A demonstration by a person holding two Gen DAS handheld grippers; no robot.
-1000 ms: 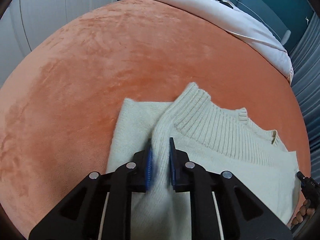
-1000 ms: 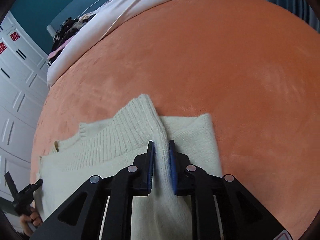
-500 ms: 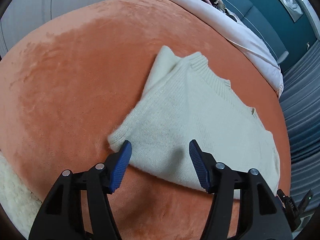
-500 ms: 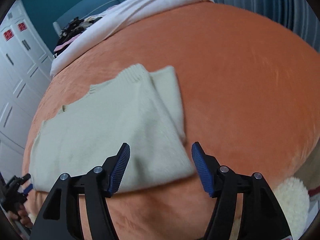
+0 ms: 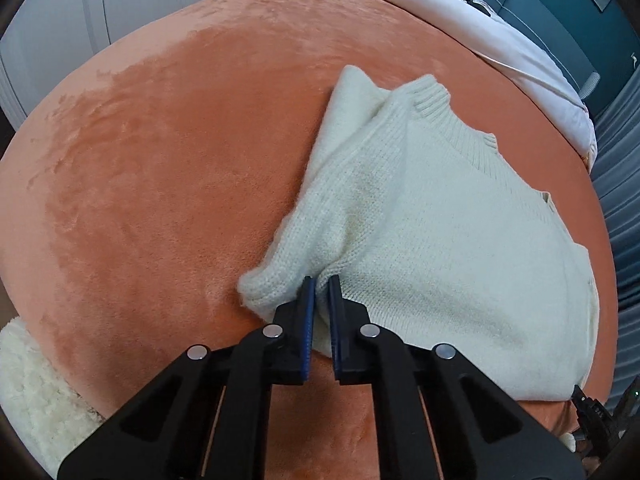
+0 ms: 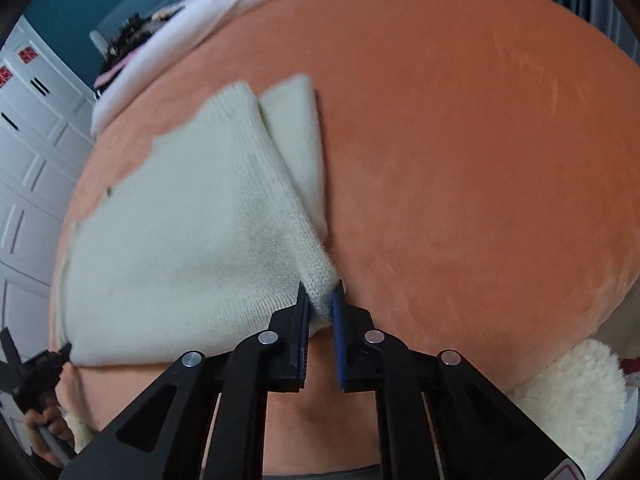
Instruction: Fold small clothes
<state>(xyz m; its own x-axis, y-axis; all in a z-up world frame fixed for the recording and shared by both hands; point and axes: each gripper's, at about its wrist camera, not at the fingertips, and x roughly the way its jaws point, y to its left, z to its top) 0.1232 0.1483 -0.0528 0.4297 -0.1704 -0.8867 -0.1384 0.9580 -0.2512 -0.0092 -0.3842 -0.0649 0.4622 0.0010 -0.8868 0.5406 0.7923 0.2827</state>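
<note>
A cream knit sweater (image 5: 432,216) lies across the middle and right of the left wrist frame, on an orange plush bed (image 5: 168,152). Its sleeves are already turned in: one folded panel shows under the ribbed collar toward the upper middle of each view, so the garment sits as a rough rectangle. That part of the folding looks done.

The left hand-held gripper (image 5: 322,292) has its blue-padded jaws nearly closed, pinching the near corner of the hem at the lower middle of its frame; the knit bunches up beside the pads. The right hand-held gripper (image 6: 320,300) is likewise almost closed on the opposite near corner of the sweater (image 6: 192,220), in the lower middle of the right wrist frame.

With both bottom corners held, the remaining step is probably to carry the hem up toward the collar, halving the length, then flatten the bundle.
</note>
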